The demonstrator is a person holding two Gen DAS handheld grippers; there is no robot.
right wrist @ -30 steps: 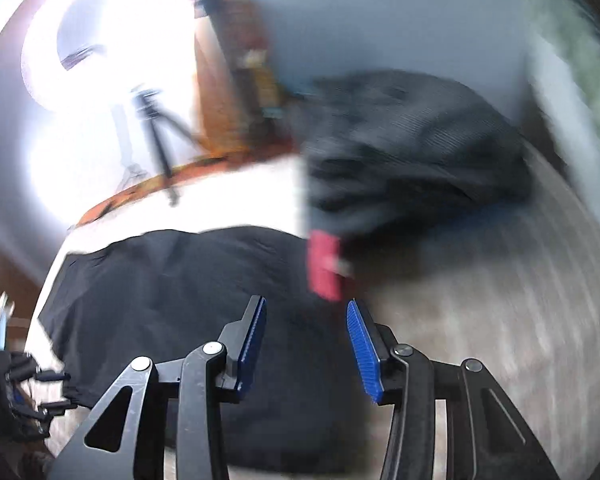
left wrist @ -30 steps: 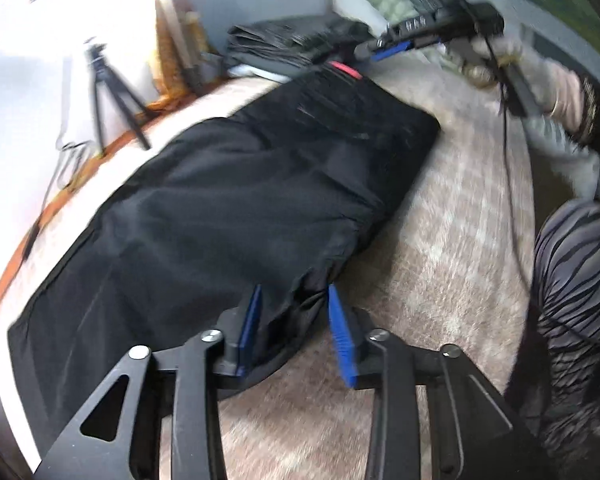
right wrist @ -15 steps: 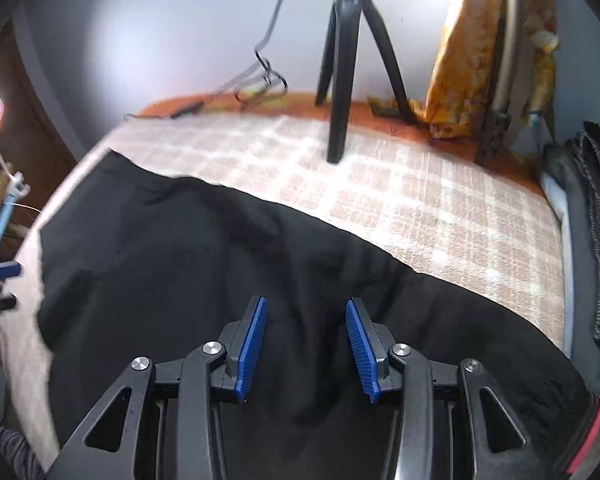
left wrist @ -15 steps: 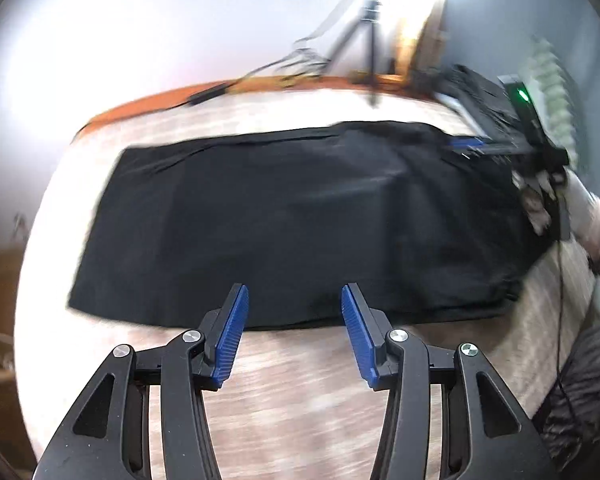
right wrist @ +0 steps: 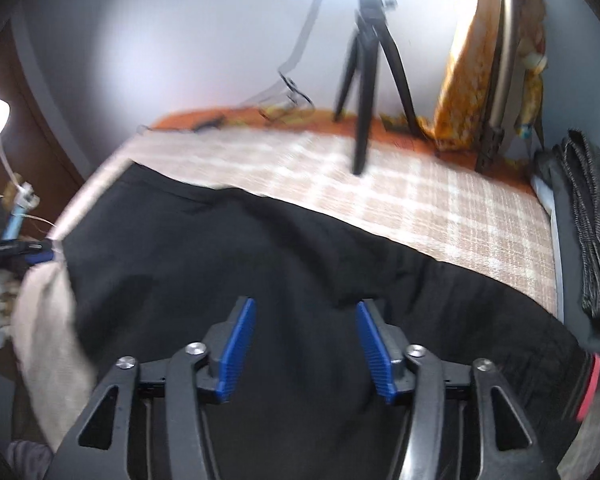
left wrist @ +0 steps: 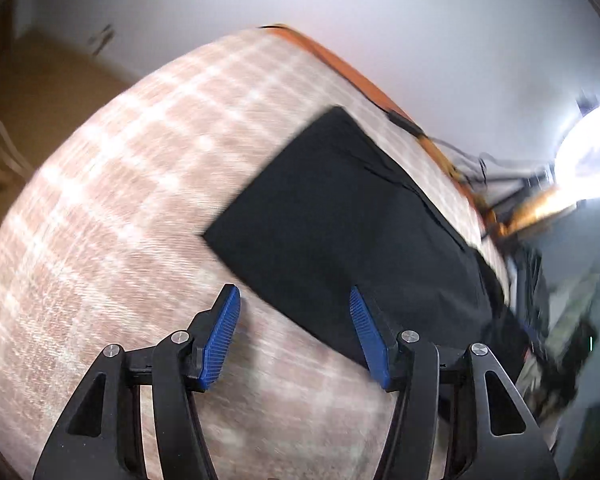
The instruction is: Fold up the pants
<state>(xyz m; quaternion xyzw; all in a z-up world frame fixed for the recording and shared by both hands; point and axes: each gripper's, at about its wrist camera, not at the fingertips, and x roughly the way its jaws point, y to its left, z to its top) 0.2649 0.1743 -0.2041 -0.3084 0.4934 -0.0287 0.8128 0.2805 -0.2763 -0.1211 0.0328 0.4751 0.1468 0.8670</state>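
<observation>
Pants [right wrist: 300, 264], black, lie flat along the checked bedcover [left wrist: 120, 200], seemingly halved lengthwise; cross-folds remain. Left gripper [left wrist: 296, 332] hangs over the hem corner, right gripper [right wrist: 306, 348] over the middle: both jaws opening, holding nothing. Waistband is cut off; motion blur hides seams.

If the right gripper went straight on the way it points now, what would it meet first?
Most likely the black pants spread on the checked bedcover: the right gripper, jaws opening and empty, aims down at the cloth. The gap is hard to judge.
</observation>
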